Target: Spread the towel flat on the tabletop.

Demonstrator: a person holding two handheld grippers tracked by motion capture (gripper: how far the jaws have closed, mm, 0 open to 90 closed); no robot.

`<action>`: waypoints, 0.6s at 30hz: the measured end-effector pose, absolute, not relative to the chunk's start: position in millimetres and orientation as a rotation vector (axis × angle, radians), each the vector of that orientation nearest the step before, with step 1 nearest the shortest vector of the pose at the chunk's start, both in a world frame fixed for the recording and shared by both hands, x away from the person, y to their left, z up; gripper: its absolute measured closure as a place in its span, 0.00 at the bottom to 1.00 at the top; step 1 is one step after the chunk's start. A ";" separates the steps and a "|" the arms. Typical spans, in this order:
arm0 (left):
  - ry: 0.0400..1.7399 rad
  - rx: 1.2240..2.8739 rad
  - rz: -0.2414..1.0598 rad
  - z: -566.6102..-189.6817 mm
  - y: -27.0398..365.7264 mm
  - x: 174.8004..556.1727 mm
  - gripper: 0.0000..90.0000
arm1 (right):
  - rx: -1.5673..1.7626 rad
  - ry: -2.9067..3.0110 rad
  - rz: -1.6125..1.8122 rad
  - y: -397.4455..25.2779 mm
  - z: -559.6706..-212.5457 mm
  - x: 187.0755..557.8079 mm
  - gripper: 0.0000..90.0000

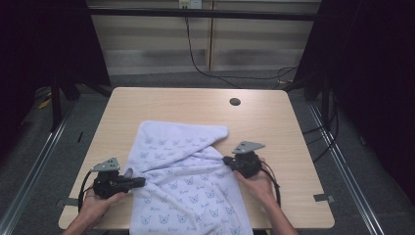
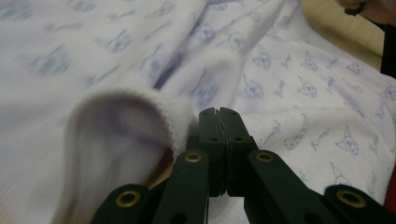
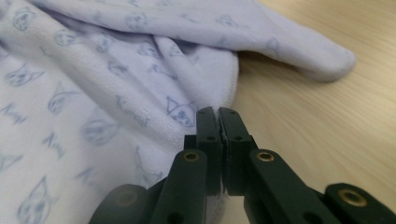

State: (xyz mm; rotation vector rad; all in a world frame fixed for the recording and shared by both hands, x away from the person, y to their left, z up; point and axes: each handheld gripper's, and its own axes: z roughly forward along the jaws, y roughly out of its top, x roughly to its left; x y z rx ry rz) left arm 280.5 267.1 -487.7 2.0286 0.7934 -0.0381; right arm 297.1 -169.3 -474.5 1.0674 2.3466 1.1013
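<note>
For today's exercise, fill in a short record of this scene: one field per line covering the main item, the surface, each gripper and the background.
item: pale towel with blue cat print, rumpled, hanging over the near edge
surface: light wooden table with a dark round hole
left gripper: jaws shut at the towel's left edge
right gripper: jaws shut at the towel's right edge
background: black cable on the floor

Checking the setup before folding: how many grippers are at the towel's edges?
2. The left gripper is at the left edge of the pale lilac cat-print towel; the right gripper is at its right edge. Both are shut.
</note>
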 end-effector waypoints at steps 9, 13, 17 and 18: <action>0.648 2.103 -0.188 -488.4 252.1 237.8 0.97 | 1.145 2.344 1.093 -228.7 -475.1 225.4 0.97; 0.598 2.068 -0.157 -475.1 249.0 242.8 0.79 | 1.147 2.393 1.102 -227.2 -480.0 213.5 0.96; 0.623 2.013 -0.117 -462.3 242.2 273.7 0.72 | 1.147 2.387 1.119 -226.3 -479.1 215.9 0.96; 0.666 1.999 -0.109 -460.9 234.8 301.4 0.70 | 1.158 2.380 1.128 -226.1 -479.6 221.6 0.96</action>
